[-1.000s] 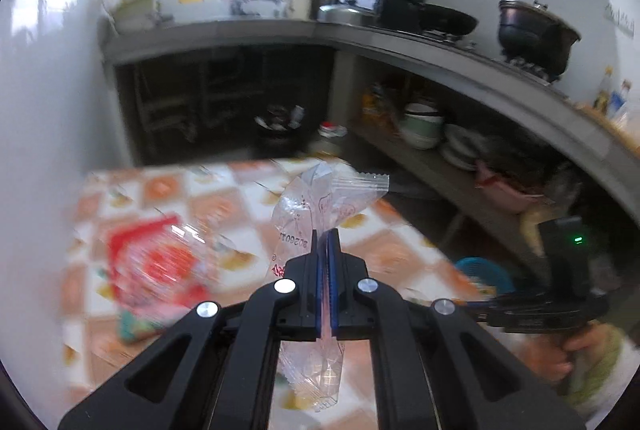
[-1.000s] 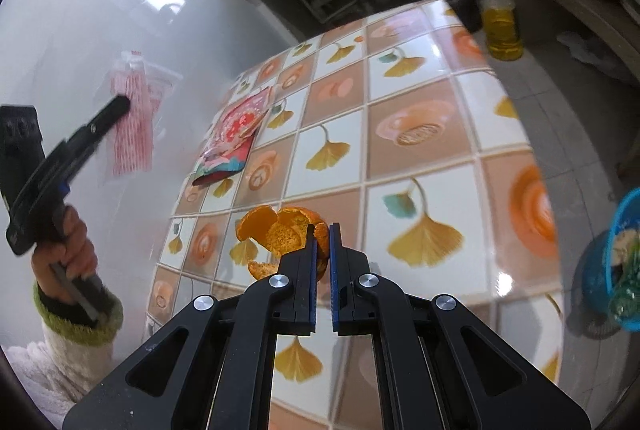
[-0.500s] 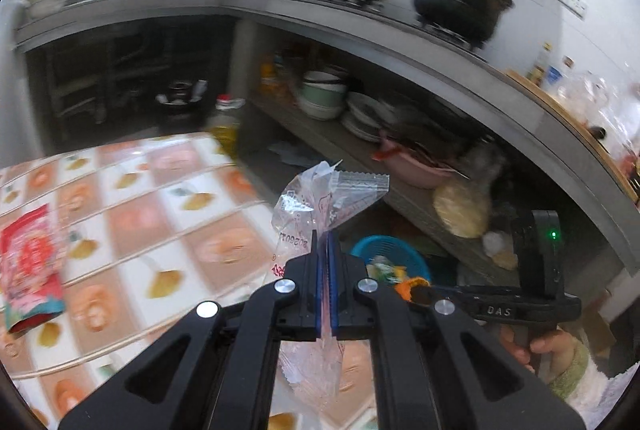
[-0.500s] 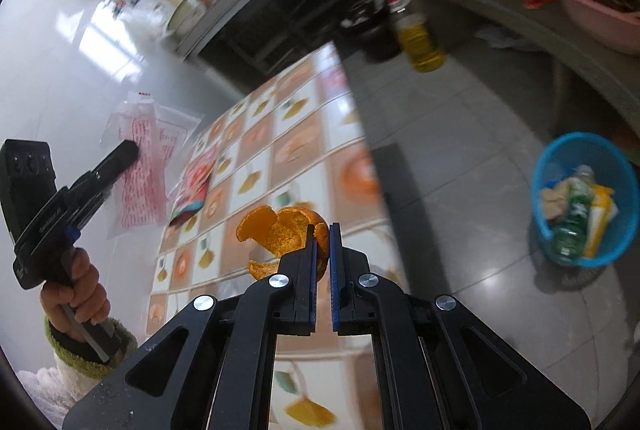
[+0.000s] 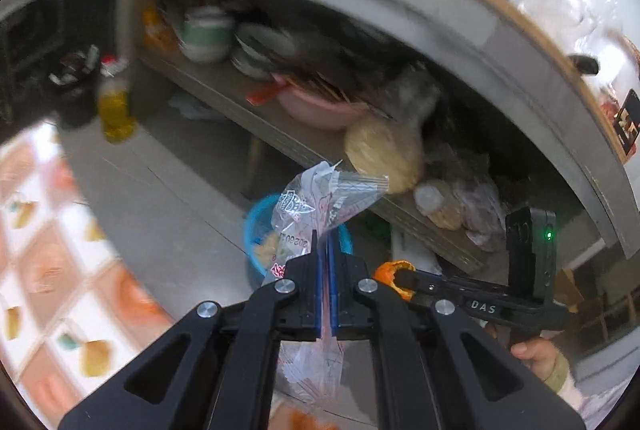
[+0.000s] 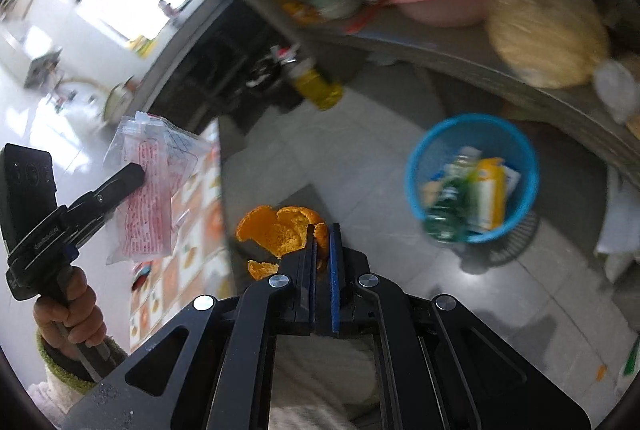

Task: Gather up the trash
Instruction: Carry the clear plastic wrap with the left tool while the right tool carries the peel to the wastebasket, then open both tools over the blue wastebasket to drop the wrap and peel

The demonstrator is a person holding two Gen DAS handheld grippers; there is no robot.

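My left gripper (image 5: 325, 242) is shut on a clear plastic wrapper (image 5: 316, 201) with red print, which sticks up past the fingertips and hangs below them. My right gripper (image 6: 323, 230) is shut on an orange peel (image 6: 280, 230). In the left wrist view the right gripper (image 5: 404, 278) with the peel (image 5: 390, 270) sits just right of my left fingers. The right wrist view has the left gripper (image 6: 134, 171) and its wrapper (image 6: 150, 189) at the left. A blue mesh trash basket (image 6: 516, 149) holding bottles and packaging stands on the floor ahead; the wrapper partly hides the basket (image 5: 252, 226) in the left wrist view.
A low shelf (image 5: 280, 133) under the grey counter (image 5: 440, 13) carries bowls, a pink basin (image 5: 320, 105) and bags. A yellow oil bottle (image 5: 114, 105) stands on the tiled floor. The patterned table (image 5: 48, 270) lies at the left. A hand (image 6: 70, 314) holds the left gripper.
Both grippers swung away from the patterned table toward the floor and the blue basket, each still holding its item. The basket is now larger and nearer in both views.
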